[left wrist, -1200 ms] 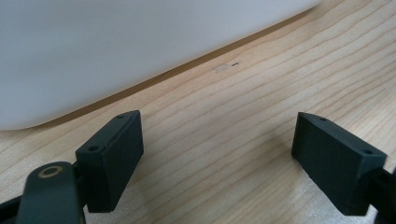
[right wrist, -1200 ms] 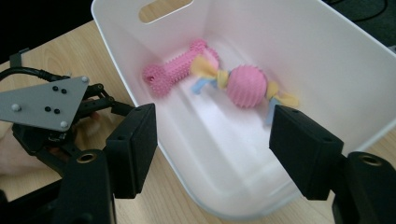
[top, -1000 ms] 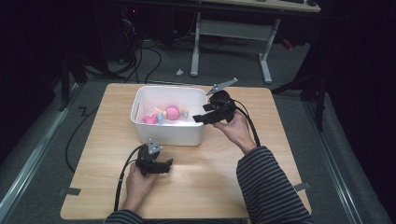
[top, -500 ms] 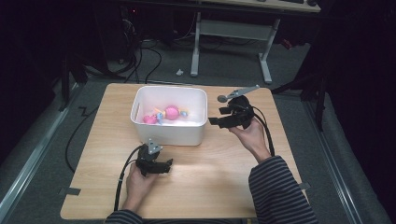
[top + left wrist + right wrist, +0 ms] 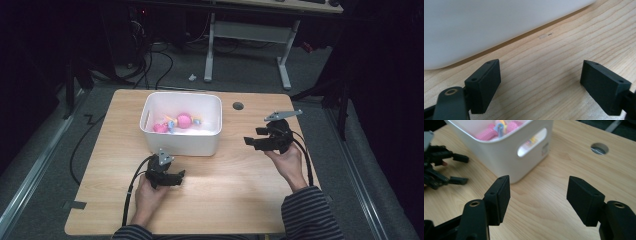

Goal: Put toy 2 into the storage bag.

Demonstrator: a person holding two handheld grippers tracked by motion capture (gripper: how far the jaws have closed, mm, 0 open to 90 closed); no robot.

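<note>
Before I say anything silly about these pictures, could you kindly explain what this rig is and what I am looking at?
There is no robot here: a person sits at a wooden table with a hand-held two-jaw tool in each hand. The high view looks down from above the person's side. The other two pictures come from small cameras that ride on the tools and look along their black jaws. On the table stands a white bin with pink and coloured toys inside. The left gripper rests in front of the bin, and the right gripper is to the bin's right. Both have their jaws apart, with nothing held between them.
</note>
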